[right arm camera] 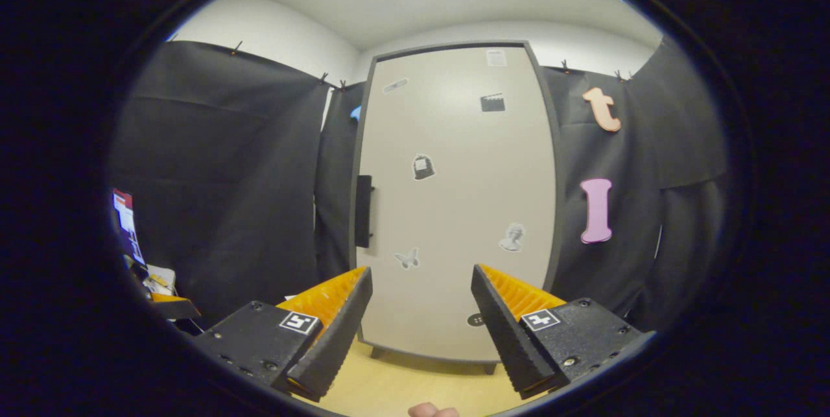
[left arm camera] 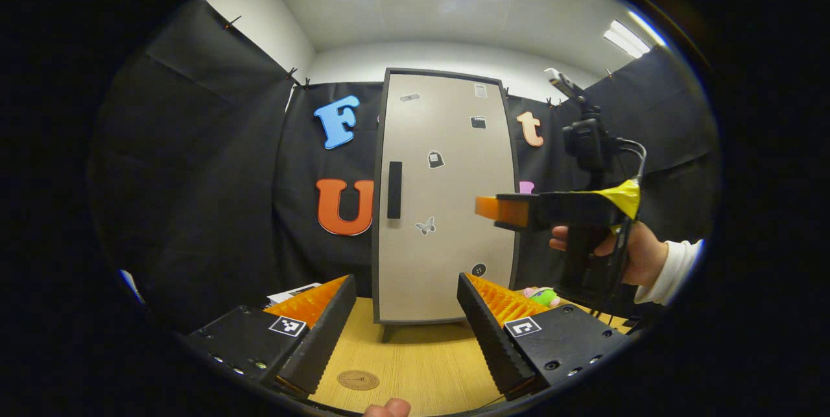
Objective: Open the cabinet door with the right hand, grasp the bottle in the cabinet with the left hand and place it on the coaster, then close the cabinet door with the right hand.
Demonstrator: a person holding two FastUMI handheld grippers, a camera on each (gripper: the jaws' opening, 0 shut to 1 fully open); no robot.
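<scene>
Both hand-held grippers, left (left arm camera: 407, 313) and right (right arm camera: 421, 313), have their fingers spread and hold nothing, facing the closed beige cabinet door (left arm camera: 447, 209) with its black handle (left arm camera: 394, 189); a round brown coaster (left arm camera: 358, 380) lies on the wooden table (left arm camera: 421, 365) between the left one's fingers.

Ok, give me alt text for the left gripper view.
A closed cabinet door with a dark handle stands on a wooden table. The left claw is open before it; the right claw hovers near the door's right edge; a coaster lies below.
</scene>
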